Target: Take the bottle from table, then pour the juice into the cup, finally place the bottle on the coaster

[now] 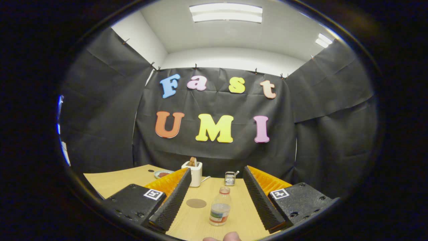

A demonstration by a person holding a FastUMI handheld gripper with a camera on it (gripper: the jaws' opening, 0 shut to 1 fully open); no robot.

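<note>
The 2 black ribbed fingers [170, 201] stand wide apart, holding nothing, framing the clear plastic bottle with a pink cap [220, 206] upright on the pale wooden bench [113, 182], ready for a grasp. The round brown coaster [196, 203] lies just left of it.

Table [117, 182]: pale wood grain. Bottle [220, 207]: clear, pinkish cap, white label with red and green band. Coaster [196, 203]: plain brown. Toaster [195, 174]: white, brown slice in top. Plate [159, 173]: grey-green rim. Claw [217, 197]: black ribbed fingers, orange backs, black-and-white square markers.
</note>
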